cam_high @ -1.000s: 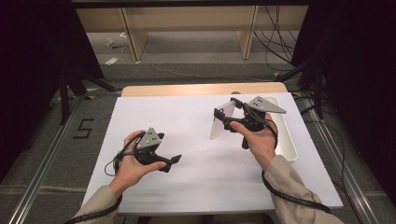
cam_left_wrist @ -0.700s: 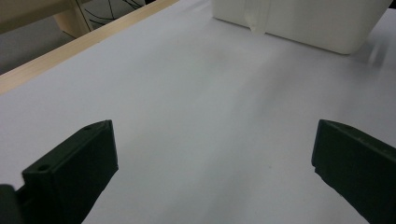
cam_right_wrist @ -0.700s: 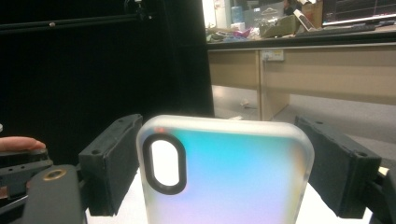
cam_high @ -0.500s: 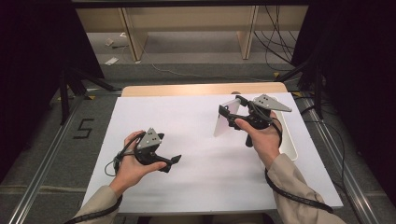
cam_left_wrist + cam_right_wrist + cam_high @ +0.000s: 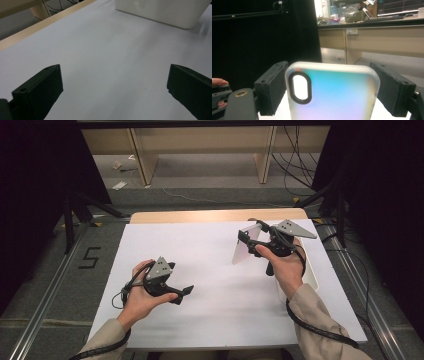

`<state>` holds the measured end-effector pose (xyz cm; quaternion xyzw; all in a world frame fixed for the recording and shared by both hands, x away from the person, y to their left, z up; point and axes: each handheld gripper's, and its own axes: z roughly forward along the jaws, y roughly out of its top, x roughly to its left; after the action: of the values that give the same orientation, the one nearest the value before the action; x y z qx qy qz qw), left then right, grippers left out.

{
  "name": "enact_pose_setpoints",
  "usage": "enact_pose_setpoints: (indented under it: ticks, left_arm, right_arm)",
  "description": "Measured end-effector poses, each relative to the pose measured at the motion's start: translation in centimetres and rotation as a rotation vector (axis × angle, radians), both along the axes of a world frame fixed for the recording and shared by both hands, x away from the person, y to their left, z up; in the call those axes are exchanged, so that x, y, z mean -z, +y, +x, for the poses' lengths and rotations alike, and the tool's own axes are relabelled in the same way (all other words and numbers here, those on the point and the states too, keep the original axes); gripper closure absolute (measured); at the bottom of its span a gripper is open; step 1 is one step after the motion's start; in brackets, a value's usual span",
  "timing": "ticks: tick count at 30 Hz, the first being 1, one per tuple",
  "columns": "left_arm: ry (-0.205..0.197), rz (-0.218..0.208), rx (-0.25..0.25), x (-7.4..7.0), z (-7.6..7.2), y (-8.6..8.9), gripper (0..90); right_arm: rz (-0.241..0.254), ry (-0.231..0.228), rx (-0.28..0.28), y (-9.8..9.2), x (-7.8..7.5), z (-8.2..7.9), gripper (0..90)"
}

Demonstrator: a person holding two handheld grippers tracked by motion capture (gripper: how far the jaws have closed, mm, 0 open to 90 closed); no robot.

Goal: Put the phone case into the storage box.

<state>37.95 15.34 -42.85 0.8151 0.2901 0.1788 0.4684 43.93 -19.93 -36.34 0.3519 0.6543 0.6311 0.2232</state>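
Observation:
A translucent phone case (image 5: 244, 249) with an iridescent blue-pink sheen and an oval camera cutout hangs upright above the white table sheet (image 5: 210, 265). My right gripper (image 5: 250, 233) is shut on it at the right back of the table. In the right gripper view the case (image 5: 337, 97) stands between both black jaws of the right gripper (image 5: 334, 83), its side edges against the pads. My left gripper (image 5: 184, 294) rests low at the front left, held in a hand. Its jaws stand wide apart in the left gripper view (image 5: 115, 85), with only bare sheet between them.
A white tray (image 5: 312, 276) lies along the table's right edge under the right hand; its wall (image 5: 160, 12) shows ahead of the left gripper. A strip of wooden tabletop (image 5: 215, 216) borders the far edge. Cables trail from both grippers.
The right hand has drifted slightly to the right with the phone case still in its jaws. The left hand has stayed put.

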Motion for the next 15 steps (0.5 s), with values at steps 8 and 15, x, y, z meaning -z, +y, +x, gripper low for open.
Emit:
enact_pose_setpoints:
  ticks: [8,15]
  left_arm:
    - [-0.002,0.001,-0.001,-0.02,-0.01,0.02,0.0]
    - [-0.003,0.002,-0.002,-0.01,0.0,0.01,0.0]
  right_arm:
    - [0.005,-0.006,0.013,-0.43,-0.14,0.11,18.8]
    - [0.008,-0.012,0.025,-0.89,-0.36,0.19,18.8]
